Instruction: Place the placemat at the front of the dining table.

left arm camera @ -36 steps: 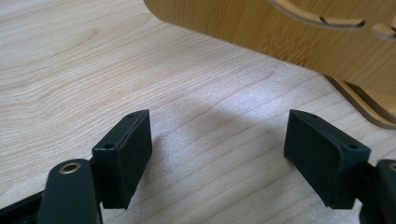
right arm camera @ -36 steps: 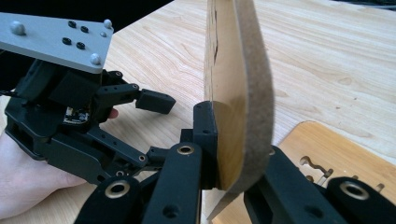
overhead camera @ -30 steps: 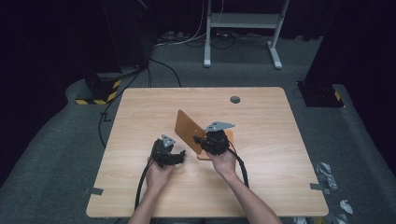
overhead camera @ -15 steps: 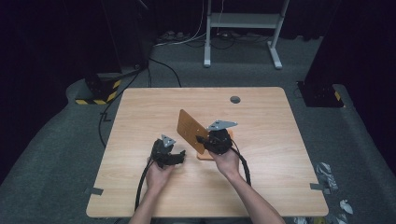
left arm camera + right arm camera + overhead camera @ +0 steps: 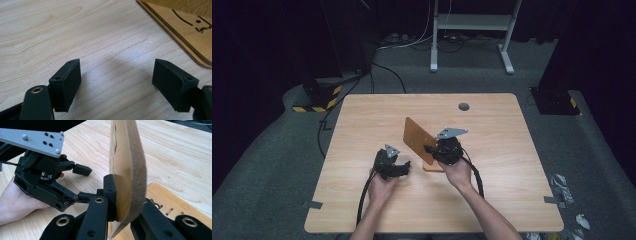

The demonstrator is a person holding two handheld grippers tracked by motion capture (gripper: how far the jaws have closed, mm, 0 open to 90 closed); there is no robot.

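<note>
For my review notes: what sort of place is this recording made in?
Probably a lab or recording studio: a bare wooden table on grey carpet, dark surroundings, hazard-striped equipment, loose floor cables and a white metal stand.

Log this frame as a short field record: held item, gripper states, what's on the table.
held item: brown wooden board, lifted on edge above the table
held by: right gripper, jaws clamped on the board's lower edge
left gripper: jaws open, nothing between them, low over bare wood
on table: second flat board with cut-out slots, lying under and beside the raised one
table: light wooden top, round cable hole near the far edge
hands: left hand, right hand
</note>
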